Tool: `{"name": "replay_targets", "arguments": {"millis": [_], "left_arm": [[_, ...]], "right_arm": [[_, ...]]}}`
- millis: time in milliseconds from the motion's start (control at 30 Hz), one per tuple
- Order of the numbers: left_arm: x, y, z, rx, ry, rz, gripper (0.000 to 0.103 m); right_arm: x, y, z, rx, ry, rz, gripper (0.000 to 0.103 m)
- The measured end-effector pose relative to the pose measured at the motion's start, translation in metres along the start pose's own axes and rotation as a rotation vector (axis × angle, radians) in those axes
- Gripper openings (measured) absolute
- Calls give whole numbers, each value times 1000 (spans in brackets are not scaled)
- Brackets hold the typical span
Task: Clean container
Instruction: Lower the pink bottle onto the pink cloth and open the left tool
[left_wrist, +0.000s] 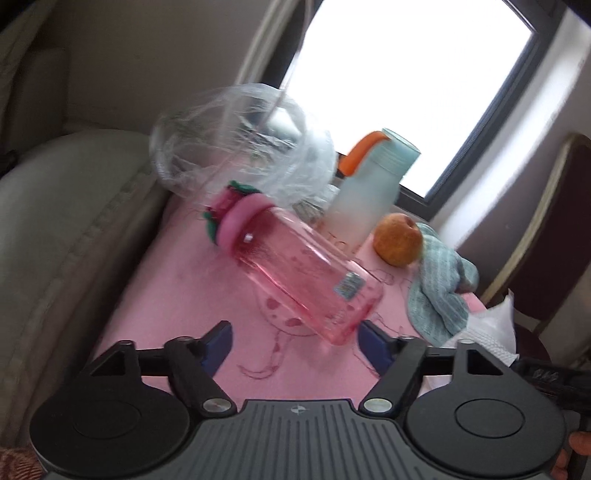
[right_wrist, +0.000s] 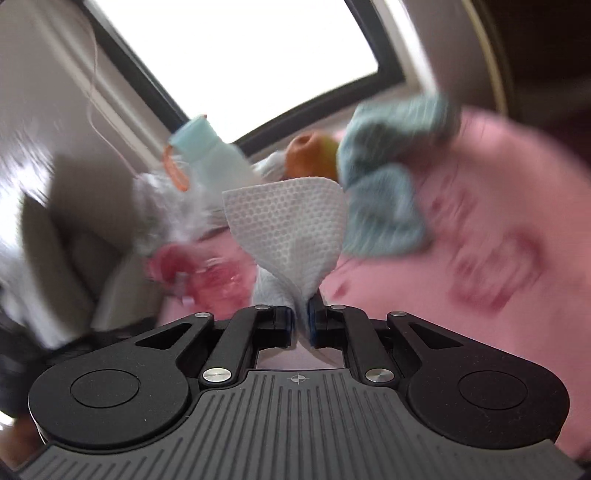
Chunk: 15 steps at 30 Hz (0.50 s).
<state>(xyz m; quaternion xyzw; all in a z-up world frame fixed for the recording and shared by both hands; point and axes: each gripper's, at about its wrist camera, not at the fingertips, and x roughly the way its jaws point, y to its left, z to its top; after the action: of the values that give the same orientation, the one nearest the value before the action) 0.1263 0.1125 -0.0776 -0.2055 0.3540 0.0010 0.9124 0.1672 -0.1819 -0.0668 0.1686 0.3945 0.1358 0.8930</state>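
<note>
The pink bottle (left_wrist: 295, 269) lies tipped over on the pink tablecloth (left_wrist: 177, 295), roughly mid-table, its pink collar and green-trimmed cap pointing toward the far left corner where a crumpled clear plastic bag (left_wrist: 236, 144) sits, its square base toward the near edge. The left gripper (left_wrist: 295, 341) hovers just short of that base with its blue pads spread wide, one either side of the bottle's bottom end, and as far as I can see neither pad is pressing on it; nothing is held there. The right gripper (right_wrist: 301, 314) is nearly closed, pinching a white embossed paper wipe (right_wrist: 288, 221) that fans out above its fingers. The right-hand view is badly smeared, so the bottle shows there only as a pink blur.

I'd judge the bottle to be light, thin-walled clear plastic and looks empty: stiff enough to squeeze a little, but smooth and glossy, so likely to skid or spin on the cloth if pushed end-on. Being squarish in section, its flat sides give the pads a better seat than the rounded collar; taking it across the body, near the middle and not on the label (left_wrist: 349, 286), should keep it from pivoting while the wipe goes over it. The wipe itself is limp and will fold, not scrub.

Behind the bottle stand a frosted bottle with a teal cap (left_wrist: 369, 192), a piece of fruit (left_wrist: 397, 240) and a teal cloth (left_wrist: 437, 288) toward the right edge
</note>
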Motion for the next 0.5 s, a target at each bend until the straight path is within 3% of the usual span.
{"name": "replay_targets", "arguments": {"millis": [33, 67, 133, 200, 267, 333, 400, 500], "left_arm": [[-2, 3, 2, -2, -2, 20, 84], [-4, 6, 4, -1, -2, 38, 85], [-7, 14, 7, -3, -3, 62, 87], [-9, 23, 10, -7, -3, 83, 90], [-10, 31, 12, -16, -2, 105, 90], [-10, 37, 13, -20, 0, 128, 91], [-11, 43, 13, -22, 3, 150, 92], [-12, 53, 11, -19, 9, 158, 94]], "right_arm": [[9, 6, 6, -73, 47, -80, 27], [22, 12, 11, -146, 117, -151, 44], [41, 23, 16, -268, 219, -233, 49], [41, 38, 22, -365, 262, -276, 55], [31, 56, 29, -457, 275, -305, 78], [20, 80, 38, -557, 271, -317, 89], [15, 105, 46, -626, 272, -291, 90], [19, 142, 59, -669, 261, -171, 90]]}}
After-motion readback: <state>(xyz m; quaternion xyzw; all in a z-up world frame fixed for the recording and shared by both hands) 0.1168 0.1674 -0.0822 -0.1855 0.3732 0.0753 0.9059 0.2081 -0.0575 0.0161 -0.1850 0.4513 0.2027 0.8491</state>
